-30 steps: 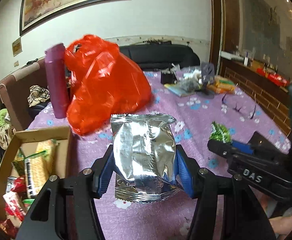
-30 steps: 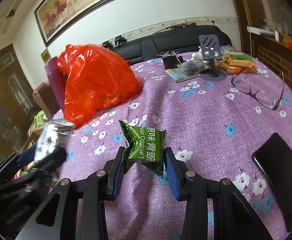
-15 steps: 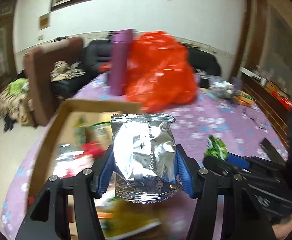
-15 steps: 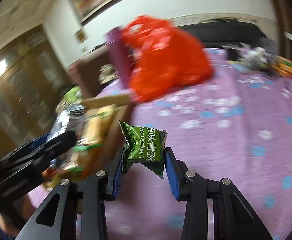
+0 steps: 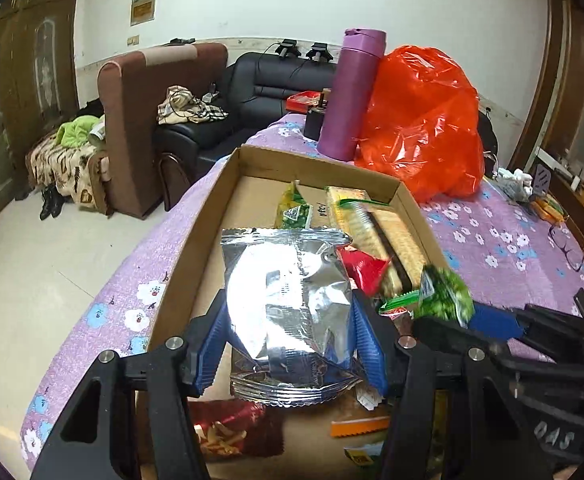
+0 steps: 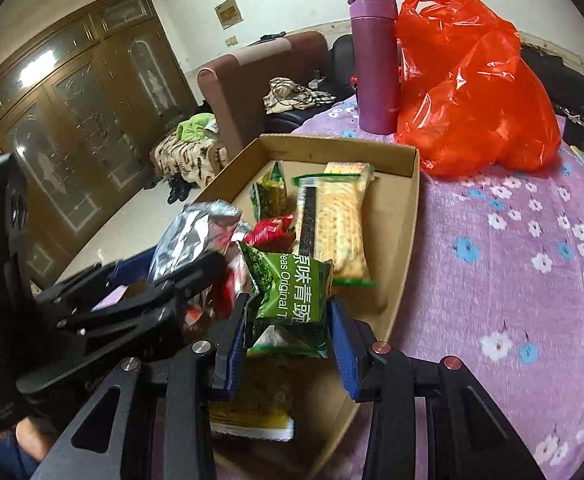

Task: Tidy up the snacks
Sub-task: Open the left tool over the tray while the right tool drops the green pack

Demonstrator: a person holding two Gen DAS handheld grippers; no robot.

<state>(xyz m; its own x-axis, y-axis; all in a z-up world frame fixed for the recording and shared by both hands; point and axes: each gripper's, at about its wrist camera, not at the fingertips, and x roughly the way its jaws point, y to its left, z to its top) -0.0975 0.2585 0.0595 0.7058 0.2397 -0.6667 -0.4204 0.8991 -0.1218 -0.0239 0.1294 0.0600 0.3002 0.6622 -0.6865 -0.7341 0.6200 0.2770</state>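
Observation:
My left gripper [image 5: 290, 326] is shut on a silver foil snack bag [image 5: 288, 300], held above the cardboard box [image 5: 315, 166]. In the right wrist view that silver foil bag [image 6: 196, 236] shows at the left. My right gripper [image 6: 290, 322] is shut on a green pea snack packet [image 6: 292, 292], also over the cardboard box [image 6: 409, 208]; that packet [image 5: 445, 296] shows blurred at the right of the left wrist view. Inside the box lie a long cracker pack [image 6: 337, 220], a red packet [image 6: 272, 228] and other snacks.
A purple bottle [image 5: 351, 92] and a red plastic bag [image 5: 419, 120] stand behind the box on the purple floral tablecloth [image 6: 511, 248]. Sofas [image 5: 144, 120] and floor lie beyond the table's left edge. Glasses [image 5: 567, 244] and small items sit far right.
Both grippers have swung left from over the tablecloth to over the cardboard box, each still gripping its packet. The box now fills the middle of both views.

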